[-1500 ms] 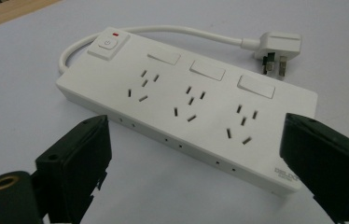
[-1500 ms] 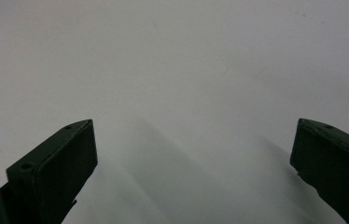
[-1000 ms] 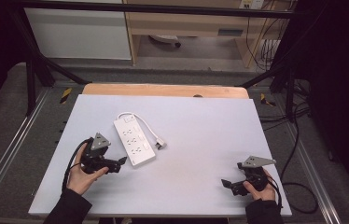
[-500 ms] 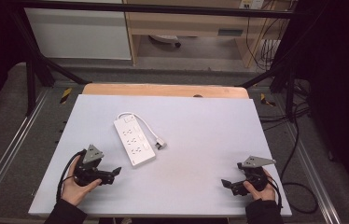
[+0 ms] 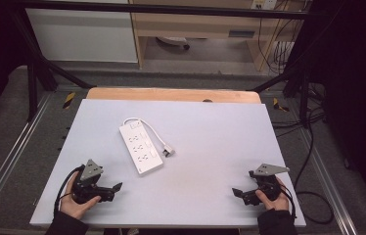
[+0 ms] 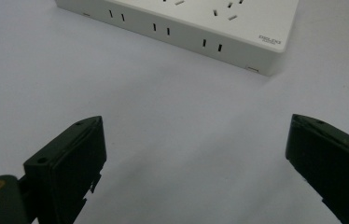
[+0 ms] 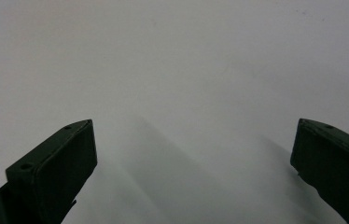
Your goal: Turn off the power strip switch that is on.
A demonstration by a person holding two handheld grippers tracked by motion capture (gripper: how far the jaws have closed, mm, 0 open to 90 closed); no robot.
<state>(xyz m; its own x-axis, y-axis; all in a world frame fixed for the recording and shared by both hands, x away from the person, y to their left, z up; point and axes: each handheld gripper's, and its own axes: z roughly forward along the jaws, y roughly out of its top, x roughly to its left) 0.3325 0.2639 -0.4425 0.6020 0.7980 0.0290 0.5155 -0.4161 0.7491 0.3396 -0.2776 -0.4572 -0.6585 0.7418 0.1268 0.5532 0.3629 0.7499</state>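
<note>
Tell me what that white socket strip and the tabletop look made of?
The socket strip looks like moulded white plastic, smooth and slightly glossy, with crisp slot openings along its side in the left gripper view. The tabletop looks like a matte, pale grey laminate or painted board; a bare wood-coloured edge at the far side suggests wood underneath.

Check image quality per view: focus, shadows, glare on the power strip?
High view: even light on the table, dark surroundings, power strip sharp, no glare. Left gripper view: strip crisp, slots readable; open left tongs slightly soft, faint shadow beneath. Right gripper view: right tongs open over bare tabletop, soft diagonal shadows, bright top.
</note>
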